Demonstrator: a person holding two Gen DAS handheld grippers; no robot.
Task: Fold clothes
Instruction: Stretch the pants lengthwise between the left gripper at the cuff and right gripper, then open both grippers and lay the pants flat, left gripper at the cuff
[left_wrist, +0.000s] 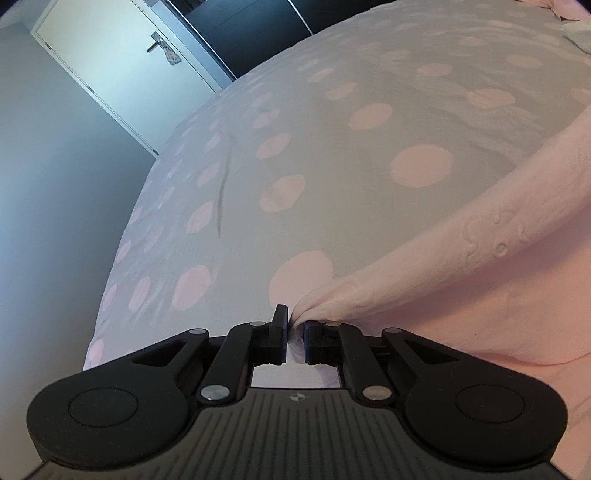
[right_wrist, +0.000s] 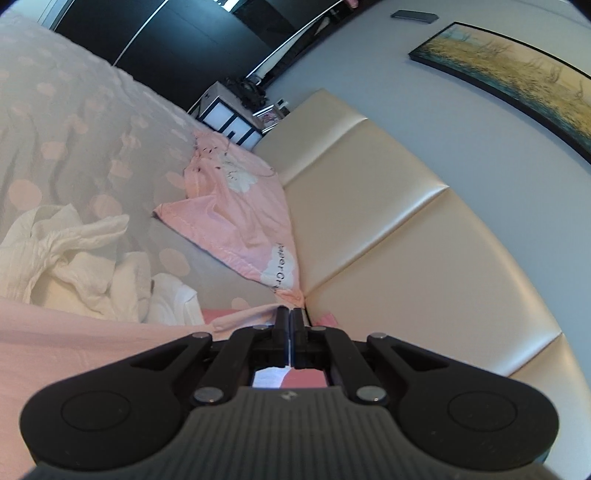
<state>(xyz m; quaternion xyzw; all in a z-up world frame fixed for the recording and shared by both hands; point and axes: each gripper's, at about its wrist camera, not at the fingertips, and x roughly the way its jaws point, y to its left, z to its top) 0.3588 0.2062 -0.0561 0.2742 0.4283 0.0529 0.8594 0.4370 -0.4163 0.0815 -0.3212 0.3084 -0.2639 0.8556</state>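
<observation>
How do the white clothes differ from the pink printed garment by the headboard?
The white clothes are plain and bunched in a crumpled heap; the pink printed garment has white cloud prints with lettering and lies spread mostly flat against the headboard. Both rest unfolded on the spotted bedcover.

Left claw (left_wrist: 294, 326), right claw (right_wrist: 291, 321): matte blk plastic, ribbed grey base, silver rivets.

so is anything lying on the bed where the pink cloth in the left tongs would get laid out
In the left wrist view the spotted bedcover ahead of the left tongs and their pink cloth shows only wrinkles. The right wrist view shows a white garment pile and a pink printed shirt on the bed.
</observation>
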